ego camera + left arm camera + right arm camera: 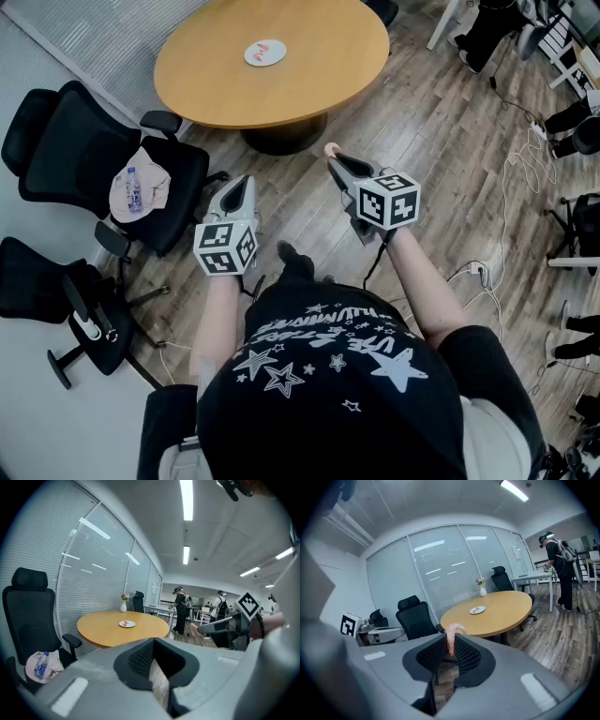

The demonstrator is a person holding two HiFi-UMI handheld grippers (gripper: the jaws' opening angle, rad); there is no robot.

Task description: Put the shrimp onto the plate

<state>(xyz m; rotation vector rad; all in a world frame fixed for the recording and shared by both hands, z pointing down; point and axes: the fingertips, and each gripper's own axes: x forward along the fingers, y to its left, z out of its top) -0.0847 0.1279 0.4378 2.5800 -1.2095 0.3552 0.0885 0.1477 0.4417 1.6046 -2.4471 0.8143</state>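
A pale pink shrimp point(451, 634) stands upright between the pads of my right gripper point(451, 643), which is shut on it. In the head view that gripper point(334, 159) is held over the wooden floor, short of the round table point(328, 84), and the shrimp point(331, 148) pokes out at its tip. The white plate point(278, 56) lies far back on the table with a red shrimp point(263, 48) on it. My left gripper point(241, 190) hangs lower left. Its jaws stand a narrow slit apart with nothing between them point(153, 644).
Black office chairs point(56, 141) stand left of the table, one holding a cloth and a water bottle point(134, 187). Cables point(520, 173) trail over the floor at right. People point(180, 606) stand in the background. A small vase point(483, 590) sits on the table's far side.
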